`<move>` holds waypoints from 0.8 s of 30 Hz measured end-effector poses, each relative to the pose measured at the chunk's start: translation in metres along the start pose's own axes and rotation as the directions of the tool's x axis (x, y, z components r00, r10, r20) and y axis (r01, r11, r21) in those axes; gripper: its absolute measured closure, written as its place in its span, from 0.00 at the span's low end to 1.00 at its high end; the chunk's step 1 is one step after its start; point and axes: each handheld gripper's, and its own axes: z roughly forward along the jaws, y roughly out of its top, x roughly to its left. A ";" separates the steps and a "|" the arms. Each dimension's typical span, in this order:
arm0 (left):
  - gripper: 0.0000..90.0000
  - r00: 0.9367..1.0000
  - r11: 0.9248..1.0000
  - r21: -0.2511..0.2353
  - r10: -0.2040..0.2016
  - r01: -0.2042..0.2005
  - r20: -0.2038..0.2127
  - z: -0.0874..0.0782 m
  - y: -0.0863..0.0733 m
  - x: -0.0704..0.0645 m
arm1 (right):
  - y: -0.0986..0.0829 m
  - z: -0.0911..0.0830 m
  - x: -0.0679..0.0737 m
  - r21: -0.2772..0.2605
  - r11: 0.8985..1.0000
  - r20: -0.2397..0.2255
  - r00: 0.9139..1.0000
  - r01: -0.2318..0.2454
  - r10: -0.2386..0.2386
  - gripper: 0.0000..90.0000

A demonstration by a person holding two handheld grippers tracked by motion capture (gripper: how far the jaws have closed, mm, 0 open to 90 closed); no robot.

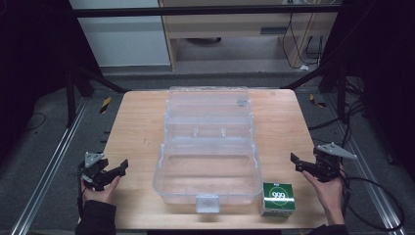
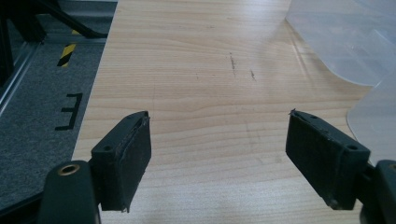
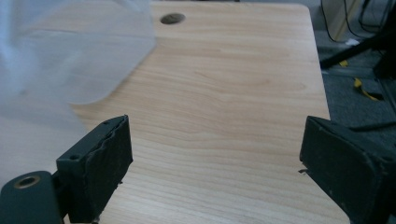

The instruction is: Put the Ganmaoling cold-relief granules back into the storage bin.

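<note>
Nothing seems begun: the left tool (image 1: 105, 171) at eight o'clock and right tool (image 1: 313, 166) at four o'clock wait wide open and empty, the open clear box (image 1: 208, 147) mid-table, the green carton (image 1: 277, 199) at five, likely needing a grasp next.

Dim, dark-edged high view; brighter close views, the clear box (image 3: 70, 51) blurred with glare

A light wooden table (image 1: 137, 127) stands on grey carpeted floor (image 1: 44, 147), with a pale wooden cabinet (image 1: 244, 34) at 12 o'clock, cables (image 1: 308, 46) at 1 o'clock and metal rails (image 1: 46, 176) at 9 o'clock.
</note>
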 end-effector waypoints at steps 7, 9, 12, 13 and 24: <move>0.24 1.000 1.000 0.013 0.025 -0.025 -0.001 -0.001 -0.001 -0.005 | 0.019 -0.021 0.010 0.002 0.997 -0.050 0.996 0.080 -0.080 0.11; 0.24 1.000 0.999 0.021 0.024 -0.025 0.008 0.000 -0.003 -0.006 | 0.024 -0.027 0.013 0.006 0.996 -0.080 0.993 0.090 -0.090 0.11; 0.24 1.000 0.999 0.029 0.028 -0.028 0.008 0.000 -0.004 -0.007 | 0.032 -0.034 0.018 0.002 0.993 -0.104 0.988 0.114 -0.113 0.10; 0.24 0.999 0.999 0.030 0.031 -0.031 0.009 0.000 -0.004 -0.008 | 0.034 -0.036 0.020 0.004 0.992 -0.111 0.986 0.126 -0.125 0.09; 0.24 0.998 0.998 0.038 0.053 -0.053 0.016 0.005 -0.007 -0.007 | 0.056 -0.048 0.041 0.049 0.955 -0.187 0.942 0.292 -0.278 0.07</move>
